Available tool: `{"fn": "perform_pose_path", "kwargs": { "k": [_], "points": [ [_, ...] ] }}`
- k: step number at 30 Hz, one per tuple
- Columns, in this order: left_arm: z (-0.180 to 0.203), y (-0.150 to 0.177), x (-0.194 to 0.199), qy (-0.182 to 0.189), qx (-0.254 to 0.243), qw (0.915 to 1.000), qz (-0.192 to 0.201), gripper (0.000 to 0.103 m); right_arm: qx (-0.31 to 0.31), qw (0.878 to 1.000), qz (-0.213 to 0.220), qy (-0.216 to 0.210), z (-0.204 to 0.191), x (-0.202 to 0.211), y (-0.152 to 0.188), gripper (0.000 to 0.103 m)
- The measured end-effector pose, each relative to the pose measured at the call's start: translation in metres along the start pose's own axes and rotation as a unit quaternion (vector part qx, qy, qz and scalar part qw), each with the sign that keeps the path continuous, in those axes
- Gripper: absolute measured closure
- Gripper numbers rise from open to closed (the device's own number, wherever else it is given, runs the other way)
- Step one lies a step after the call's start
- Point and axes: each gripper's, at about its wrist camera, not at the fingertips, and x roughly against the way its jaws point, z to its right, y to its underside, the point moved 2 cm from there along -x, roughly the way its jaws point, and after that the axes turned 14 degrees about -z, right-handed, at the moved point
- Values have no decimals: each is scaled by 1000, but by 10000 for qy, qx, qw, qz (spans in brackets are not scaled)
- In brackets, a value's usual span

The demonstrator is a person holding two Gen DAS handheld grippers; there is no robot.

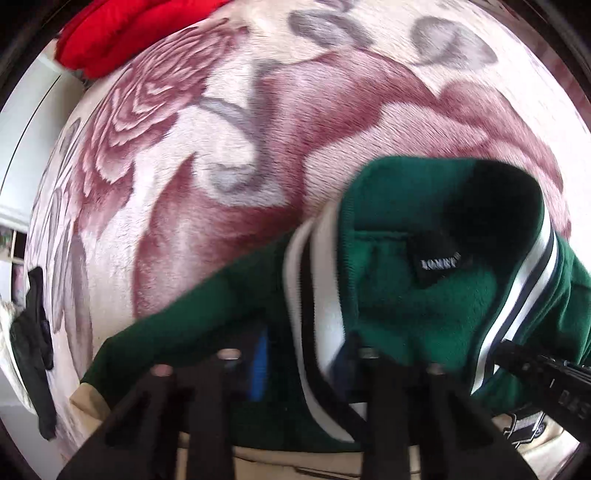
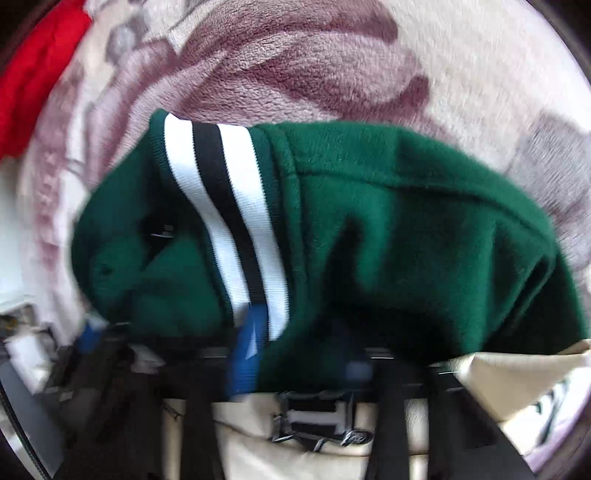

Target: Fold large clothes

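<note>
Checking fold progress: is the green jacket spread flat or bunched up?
Bunched up. The green jacket humps over itself on the floral blanket, its striped collar curled open, not flat.

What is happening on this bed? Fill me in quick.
A person is folding a green jacket with white and dark stripes, working a tool in each hand. The left tool and right tool both point down at the jacket's collar end, jaws nearly shut with cloth between the fingers. The jacket lies bunched on a floral blanket; a red garment sits at the far edge.
</note>
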Motion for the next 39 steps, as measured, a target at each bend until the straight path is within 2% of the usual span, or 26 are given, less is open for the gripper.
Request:
{"fn": "perform_pose_path", "kwargs": {
  "k": [2, 5, 10, 14, 16, 17, 20, 22, 24, 25, 26, 27, 28, 32, 34, 36, 39],
  "points": [
    [-8, -2, 1, 176, 120, 9998, 15, 92, -96, 9999, 8, 107, -3, 2, -1, 87],
    [-13, -5, 9, 300, 243, 9992, 80, 93, -200, 9996, 173, 116, -8, 12, 1, 89],
    [-21, -27, 20, 534, 462, 9975, 104, 94, -441, 9977, 496, -165, -6, 35, 2, 91],
    [-27, -46, 18, 529, 611, 9967, 80, 94, -688, 9955, 541, -349, -2, 44, -16, 92],
    [-28, -52, 8, 548, 594, 9967, -75, 94, -733, 9956, 476, -346, -1, 41, -29, 91],
    [-28, -52, 5, 543, 563, 9969, -117, 93, -640, 9968, 305, -375, -1, 35, -34, 91],
    [-25, -39, 6, 533, 261, 9979, -245, 85, -290, 9970, 13, -720, 10, 36, -30, 90],
    [-27, -18, 23, 665, -4, 9975, -233, 76, 39, 9920, -270, -1233, 28, 48, -8, 86],
    [-35, 6, 47, 854, -66, 9963, -21, 67, 330, 9891, -295, -1404, 54, 65, 28, 66],
    [-40, 21, 58, 944, -58, 9955, 70, 54, 405, 9904, -211, -1305, 66, 71, 46, 47],
    [-44, 37, 68, 1036, -62, 9945, 119, 44, 499, 9928, -109, -1086, 81, 77, 67, 37],
    [-47, 48, 73, 1063, -57, 9942, 135, 21, 593, 9943, -51, -887, 98, 80, 93, 37],
    [-51, 74, 81, 1081, -41, 9940, 135, 10, 612, 9952, -46, -764, 112, 81, 109, 37],
    [-51, 156, 88, 791, 114, 9968, 47, 10, 627, 9976, -277, -12, 164, 53, 193, 37],
    [-35, 190, 80, 864, 108, 9961, -154, 10, 701, 9963, -433, 236, 177, 27, 219, 37],
    [-5, 214, 65, 781, -73, 9963, -349, 10, 800, 9948, -513, 371, 184, 5, 230, 37],
    [43, 228, 37, 621, -323, 9963, -493, 10, 1106, 9897, -290, 866, 184, -25, 226, 37]
  ]
}}
